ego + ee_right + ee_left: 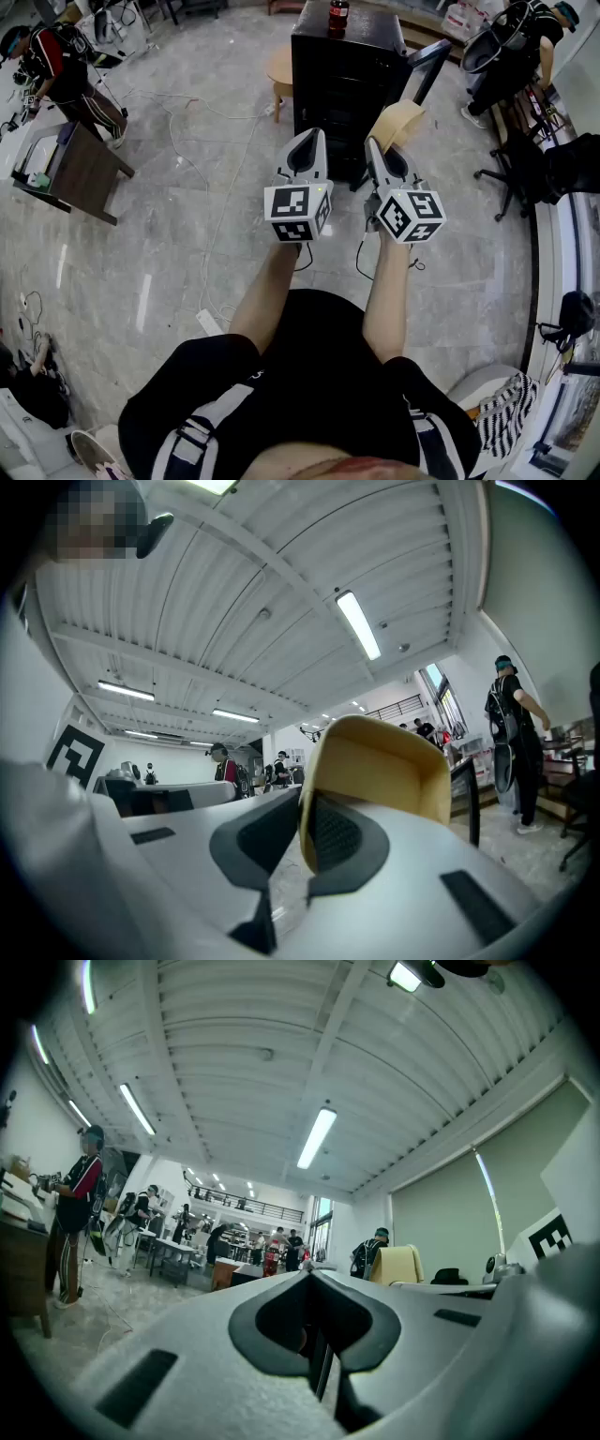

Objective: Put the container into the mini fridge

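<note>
Forward, left gripper point(307, 142) level, right gripper point(379, 150) pinching container point(399, 122)

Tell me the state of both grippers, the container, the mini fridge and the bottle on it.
left gripper: shut, nothing in it.
right gripper: shut on the container's wall.
container: held in the air, outside the fridge.
mini fridge: door looks swung open, hard to tell.
bottle: upright on the fridge.
</note>
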{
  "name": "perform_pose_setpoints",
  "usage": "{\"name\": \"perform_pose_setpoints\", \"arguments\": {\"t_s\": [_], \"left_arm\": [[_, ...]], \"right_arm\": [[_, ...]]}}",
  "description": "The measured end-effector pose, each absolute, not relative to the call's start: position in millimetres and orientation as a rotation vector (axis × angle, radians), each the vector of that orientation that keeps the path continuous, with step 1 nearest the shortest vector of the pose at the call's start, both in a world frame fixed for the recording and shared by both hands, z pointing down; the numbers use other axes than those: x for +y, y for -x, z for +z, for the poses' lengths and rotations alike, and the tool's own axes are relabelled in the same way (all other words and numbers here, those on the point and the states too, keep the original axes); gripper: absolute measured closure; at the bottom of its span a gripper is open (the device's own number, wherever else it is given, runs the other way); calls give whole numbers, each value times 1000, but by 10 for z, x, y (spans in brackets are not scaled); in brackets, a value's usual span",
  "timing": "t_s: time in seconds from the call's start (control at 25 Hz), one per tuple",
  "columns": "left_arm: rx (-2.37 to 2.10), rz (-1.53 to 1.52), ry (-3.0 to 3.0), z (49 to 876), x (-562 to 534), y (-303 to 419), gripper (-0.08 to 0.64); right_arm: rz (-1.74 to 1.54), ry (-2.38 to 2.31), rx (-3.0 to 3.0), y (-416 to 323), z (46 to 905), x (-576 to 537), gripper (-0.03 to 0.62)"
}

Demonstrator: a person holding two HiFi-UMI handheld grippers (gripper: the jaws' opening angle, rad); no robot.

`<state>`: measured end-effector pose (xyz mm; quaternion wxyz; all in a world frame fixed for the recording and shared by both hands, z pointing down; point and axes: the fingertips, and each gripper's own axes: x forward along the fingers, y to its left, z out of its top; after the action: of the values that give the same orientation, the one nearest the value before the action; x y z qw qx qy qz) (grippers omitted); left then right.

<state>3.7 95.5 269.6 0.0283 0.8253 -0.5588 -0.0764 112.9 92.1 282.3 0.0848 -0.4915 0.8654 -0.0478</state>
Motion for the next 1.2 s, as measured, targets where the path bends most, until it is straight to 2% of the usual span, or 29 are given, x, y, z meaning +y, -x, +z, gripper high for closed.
{"name": "perform_pose_setpoints", "arguments": {"t_s": [0.68, 1.2], "left_arm": [[-1735, -209, -2550, 2714, 938, -33, 554], [-1714, -78, -2474, 3247, -104, 44, 555]], "right_arm": [[-172, 1451, 2531, -1287, 2838, 812, 558], [-324, 1480, 2564, -1258, 3396, -199, 558]]}}
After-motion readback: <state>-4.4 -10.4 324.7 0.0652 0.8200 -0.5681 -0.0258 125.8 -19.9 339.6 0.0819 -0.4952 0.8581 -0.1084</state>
